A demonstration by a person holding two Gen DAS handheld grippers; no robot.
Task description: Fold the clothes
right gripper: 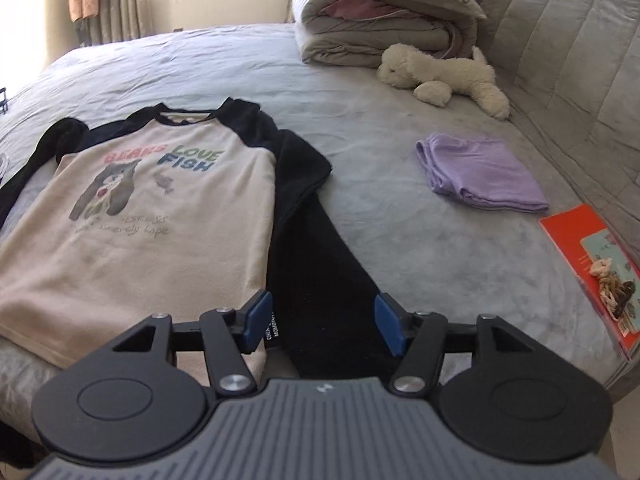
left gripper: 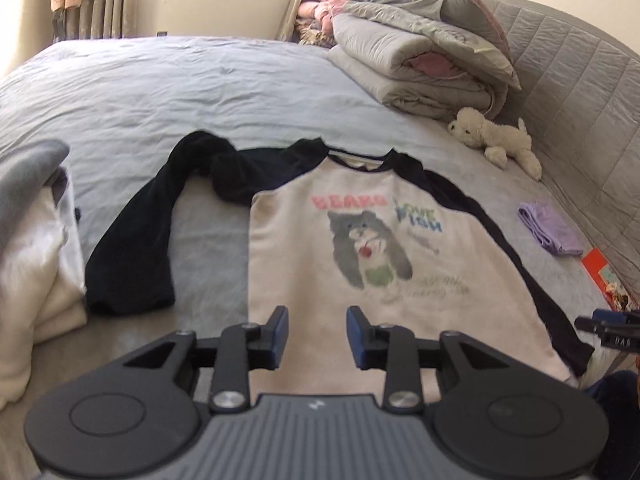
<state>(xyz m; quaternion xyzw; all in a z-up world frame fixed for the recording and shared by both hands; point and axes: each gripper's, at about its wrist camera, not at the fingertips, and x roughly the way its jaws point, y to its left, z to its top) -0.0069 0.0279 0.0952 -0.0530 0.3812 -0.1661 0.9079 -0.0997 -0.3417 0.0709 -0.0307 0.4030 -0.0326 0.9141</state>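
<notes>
Cream raglan shirt (left gripper: 320, 264) with dark sleeves lies face-up, flat on the bed (left gripper: 160, 92), bear print showing; one sleeve bends outward, the other runs alongside the body.

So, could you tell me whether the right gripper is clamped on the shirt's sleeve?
No, the right gripper stands open above the sleeve, its pads clear of the cloth.

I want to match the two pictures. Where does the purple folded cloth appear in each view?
Left wrist view: the purple folded cloth lies far right, near the bed's edge.
Right wrist view: the same cloth lies right of centre, larger.
Shared landmark: the white plush dog lies beyond the cloth in both.
</notes>
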